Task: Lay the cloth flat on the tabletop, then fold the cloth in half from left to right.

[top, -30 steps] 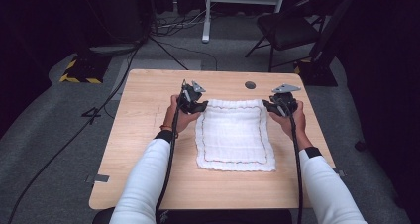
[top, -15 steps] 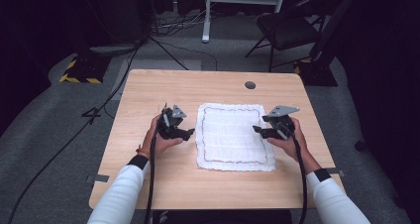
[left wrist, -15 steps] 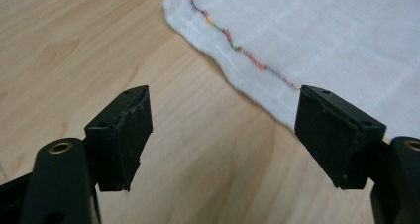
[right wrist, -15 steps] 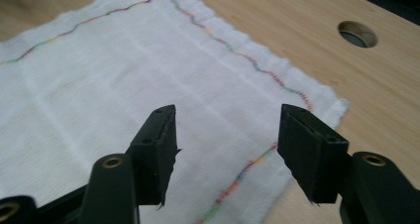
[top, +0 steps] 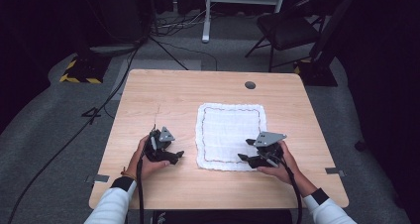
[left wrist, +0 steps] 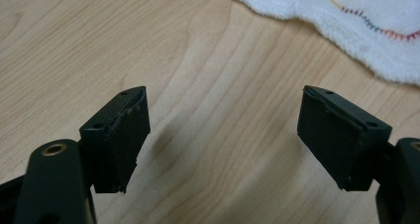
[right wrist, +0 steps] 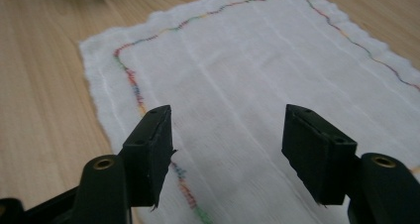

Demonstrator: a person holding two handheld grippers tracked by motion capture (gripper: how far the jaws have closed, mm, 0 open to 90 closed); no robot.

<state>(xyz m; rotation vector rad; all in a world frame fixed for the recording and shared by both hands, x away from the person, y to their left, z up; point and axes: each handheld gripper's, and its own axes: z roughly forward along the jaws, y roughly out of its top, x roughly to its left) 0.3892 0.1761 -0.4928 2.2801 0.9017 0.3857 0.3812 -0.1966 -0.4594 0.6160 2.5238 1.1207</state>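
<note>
Left gripper (left wrist: 223,135) jaws spread wide, nothing between them, just bare wood of the table (left wrist: 99,35) under the gap; the jaws have just been opening. In the left gripper view the white cloth (left wrist: 376,30) edge with its coloured stitch line sits at the upper right, apart from the jaws, not touched. Right gripper (right wrist: 225,149) jaws also spread, nothing pinched, and they too have just been opening; they hang over the cloth (right wrist: 257,80), with the stitched border running under the left jaw and the cloth's near corner off to the left of it. Cannot tell from that view whether the jaw tips touch the fabric. From the high view the left gripper (top: 171,153) is held low over the table just left of the cloth's near left corner, near it but on bare wood, jaws pointing toward the cloth. The right gripper (top: 250,157) is at the cloth's near right corner, jaws over the near edge, grey plate on top. The cloth (top: 228,130) lies flat and spread as a rectangle, right of the table's (top: 163,95) centre, nearer the person's edge than the far edge. A small dark round hole (top: 250,85) sits in the tabletop beyond the cloth, well apart. White sleeves come in from the bottom. Behind the table, a chair (top: 287,28) and cables on grey floor.
</note>
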